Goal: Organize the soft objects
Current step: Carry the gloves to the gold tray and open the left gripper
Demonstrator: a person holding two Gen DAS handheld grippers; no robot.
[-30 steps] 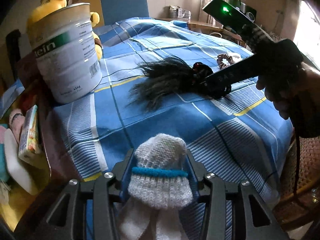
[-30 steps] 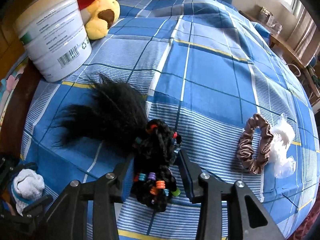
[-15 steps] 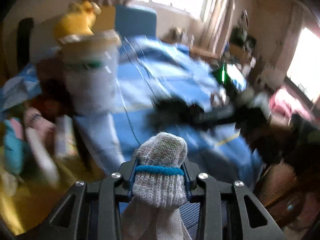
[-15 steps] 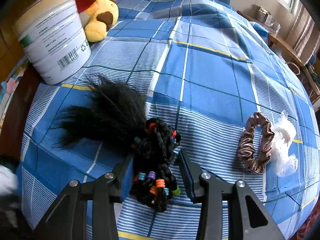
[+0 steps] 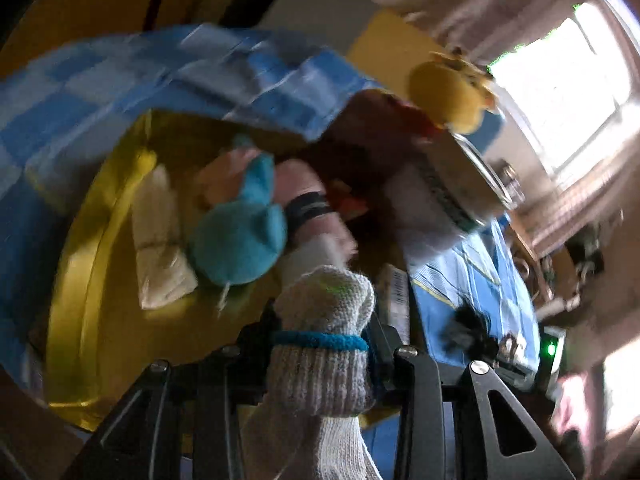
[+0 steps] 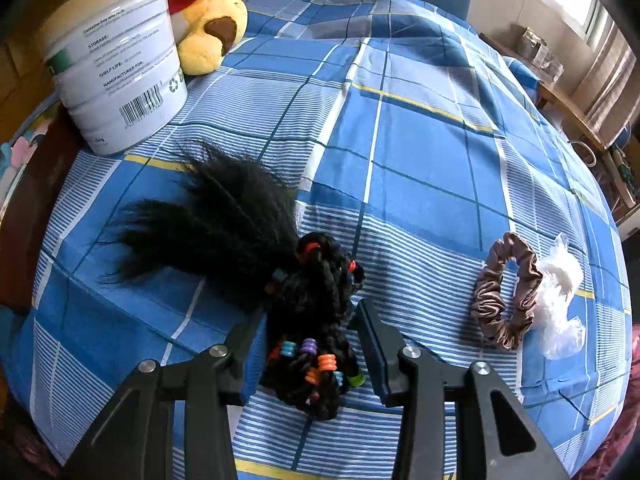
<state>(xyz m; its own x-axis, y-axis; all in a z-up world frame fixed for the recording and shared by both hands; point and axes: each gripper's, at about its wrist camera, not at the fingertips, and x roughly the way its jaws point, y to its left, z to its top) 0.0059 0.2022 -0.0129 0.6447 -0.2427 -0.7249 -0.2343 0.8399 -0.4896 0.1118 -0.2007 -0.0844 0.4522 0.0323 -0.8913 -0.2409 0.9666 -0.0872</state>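
Covering the bed [image 6: 420, 152], a blue checked sheet was seen, with a white tin [image 6: 116, 60] and a yellow plush bear [image 6: 208, 16] at its far left corner. Beyond the bed's left edge, a yellow bin [image 5: 92, 240] holding a teal soft toy [image 5: 240, 236] was shown, blurred. Near the front edge, a black hairpiece [image 6: 248, 248] with coloured beads was bracketed by the right gripper [image 6: 312, 344]; whether the pads pressed it could not be told. It was judged light, limp and slippery, best taken at the braided knot. Toward the right edge, a brown scrunchie [image 6: 504, 292] was lying. A knitted sock bundle [image 5: 324, 344], soft and compressible, was pinched at its blue band by the left gripper [image 5: 320, 348].
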